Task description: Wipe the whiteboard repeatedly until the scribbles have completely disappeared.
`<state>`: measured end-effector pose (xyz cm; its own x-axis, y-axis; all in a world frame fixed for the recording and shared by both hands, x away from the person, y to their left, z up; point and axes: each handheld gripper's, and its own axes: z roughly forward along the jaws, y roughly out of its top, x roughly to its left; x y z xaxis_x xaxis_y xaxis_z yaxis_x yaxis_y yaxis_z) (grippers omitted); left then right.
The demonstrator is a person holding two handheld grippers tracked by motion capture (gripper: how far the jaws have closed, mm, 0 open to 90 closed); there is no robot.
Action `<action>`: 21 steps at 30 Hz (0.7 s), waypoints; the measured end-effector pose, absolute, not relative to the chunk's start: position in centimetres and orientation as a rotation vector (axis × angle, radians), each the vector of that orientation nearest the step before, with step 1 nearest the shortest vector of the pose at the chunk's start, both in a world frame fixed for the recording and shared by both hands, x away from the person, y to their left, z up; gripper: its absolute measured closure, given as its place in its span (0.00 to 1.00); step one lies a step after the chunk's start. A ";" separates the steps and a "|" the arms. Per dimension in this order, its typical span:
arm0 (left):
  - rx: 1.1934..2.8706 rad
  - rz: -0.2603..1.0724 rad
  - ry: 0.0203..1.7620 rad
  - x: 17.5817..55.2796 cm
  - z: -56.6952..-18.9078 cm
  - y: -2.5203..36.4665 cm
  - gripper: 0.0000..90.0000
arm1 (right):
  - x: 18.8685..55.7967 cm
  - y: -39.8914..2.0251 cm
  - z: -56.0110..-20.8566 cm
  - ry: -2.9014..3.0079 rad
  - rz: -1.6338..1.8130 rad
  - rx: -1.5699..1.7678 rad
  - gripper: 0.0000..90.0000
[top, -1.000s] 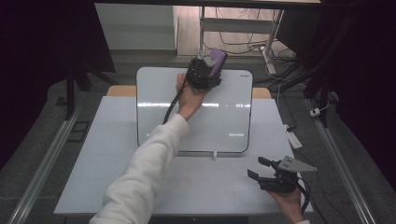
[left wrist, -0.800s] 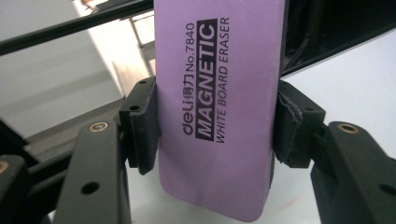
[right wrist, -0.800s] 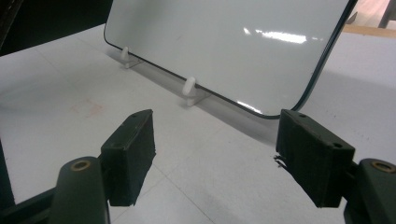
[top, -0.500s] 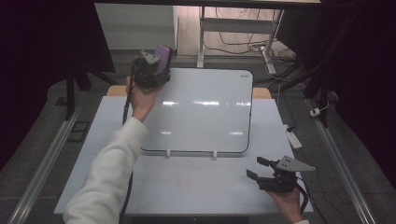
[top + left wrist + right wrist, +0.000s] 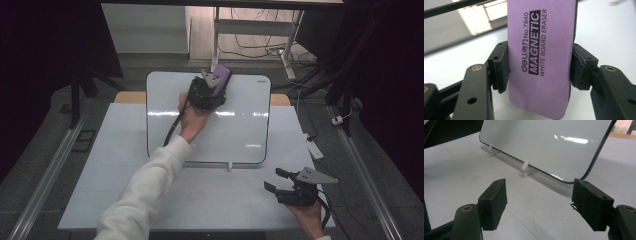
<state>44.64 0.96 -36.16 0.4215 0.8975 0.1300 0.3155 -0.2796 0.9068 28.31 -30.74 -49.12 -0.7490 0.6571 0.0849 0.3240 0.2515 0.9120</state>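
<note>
Eraser wiping at whiteboard's top edge

Left gripper [image 5: 212,86] clamps purple eraser [image 5: 541,57], long axis toward 1 o'clock on whiteboard [image 5: 240,125]; right gripper [image 5: 282,182] gapes empty at 5 o'clock.

A dim room: grey floor [image 5: 45,165], dark curtains [image 5: 45,60] at both sides, cables [image 5: 260,42] trailing beneath a metal-legged desk [image 5: 216,30] behind.

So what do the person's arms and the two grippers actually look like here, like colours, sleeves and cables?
The left arm wears a long white sleeve. Both tools are black two-jaw grippers with blocky dark pads and brass-coloured pivot pins. The left gripper trails a black cable along the wrist. The right gripper carries a grey three-cornered plate on top, with a black cable looping by the right hand.
</note>
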 end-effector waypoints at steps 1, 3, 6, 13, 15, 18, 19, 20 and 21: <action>1.817 0.840 1.030 44.6 -36.3 0.2 0.45 | 28.3 -30.8 -49.1 2.215 1.498 0.906 0.30; 1.830 0.848 1.008 44.4 -36.4 -0.8 0.45 | 28.3 -30.8 -49.1 2.213 1.498 0.905 0.30; 1.836 0.870 1.011 44.2 -36.4 0.1 0.45 | 28.3 -30.9 -49.1 2.208 1.505 0.908 0.30; 1.739 0.924 1.160 44.2 -35.8 8.0 0.46 | 28.3 -30.8 -49.1 2.212 1.501 0.902 0.30; 1.721 0.932 1.196 44.1 -35.7 10.0 0.46 | 28.3 -30.8 -49.1 2.213 1.500 0.901 0.30; 1.697 0.928 1.229 43.9 -36.1 11.7 0.46 | 28.4 -30.7 -49.1 2.213 1.494 0.904 0.30; 1.697 0.928 1.230 43.7 -36.2 11.9 0.46 | 28.4 -30.7 -49.1 2.213 1.494 0.907 0.30; 1.698 0.935 1.228 43.6 -36.3 12.0 0.46 | 28.5 -30.7 -49.1 2.211 1.493 0.908 0.30; 1.699 0.943 1.227 43.5 -36.4 11.9 0.46 | 28.5 -30.7 -49.1 2.209 1.493 0.909 0.30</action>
